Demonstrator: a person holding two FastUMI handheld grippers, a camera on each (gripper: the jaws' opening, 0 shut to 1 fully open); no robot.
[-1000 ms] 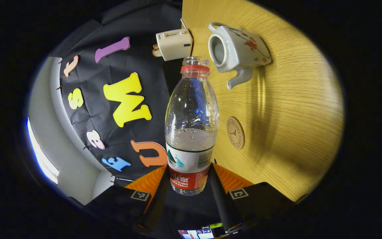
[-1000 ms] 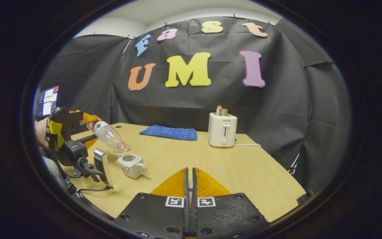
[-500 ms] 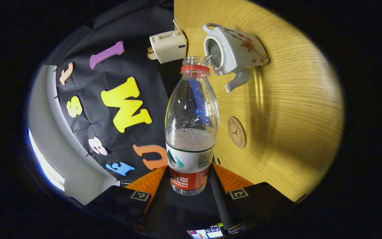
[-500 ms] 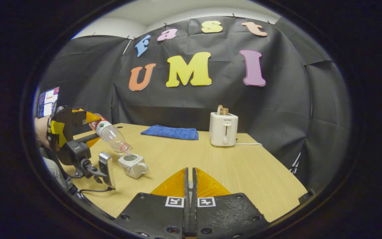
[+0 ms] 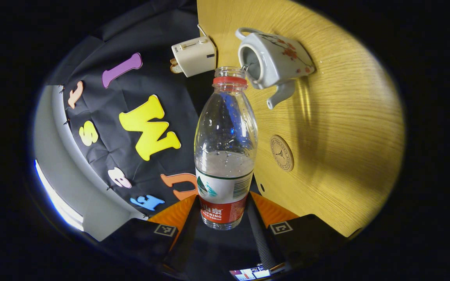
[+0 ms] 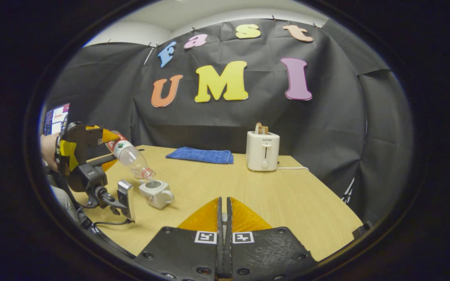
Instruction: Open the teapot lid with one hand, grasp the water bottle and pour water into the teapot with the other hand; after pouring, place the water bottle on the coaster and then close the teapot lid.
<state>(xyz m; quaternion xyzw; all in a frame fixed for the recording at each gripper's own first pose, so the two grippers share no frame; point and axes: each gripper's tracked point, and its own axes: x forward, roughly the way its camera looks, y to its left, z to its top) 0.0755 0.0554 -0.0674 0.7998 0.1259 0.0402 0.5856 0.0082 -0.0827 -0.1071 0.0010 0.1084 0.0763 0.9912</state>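
Right now the water bottle (image 5: 225,152) is tipped mouth-down toward the teapot (image 5: 274,58), its uncapped neck just beside the pot's open top, so that water can run straight in; in the right gripper view the bottle (image 6: 131,158) slants down over the teapot (image 6: 155,193), which stands on the worktop (image 6: 256,195) near its left side. The left claw (image 5: 223,218) grips the bottle low on its label end, both fingers pressed against its sides, which leaves the neck free and lets a roll of the wrist set the flow. Some water shows in the bottle near the label. The teapot's lid is off the pot, and I cannot tell where it is. The coaster (image 5: 281,153) lies on the worktop well apart from the pot, on the bottle's side, ready to take the bottle after pouring. The right claw (image 6: 223,238) has its fingers closed together with nothing visible between them, held low over the near edge, away from the pour. Farther back stand a white toaster (image 6: 263,155) and a folded blue cloth (image 6: 199,155).

Compared with a second ago, the bottle has swung lower and closer: its mouth then stood clear of the pot, and now it sits at the opening. The right claw has stayed put.
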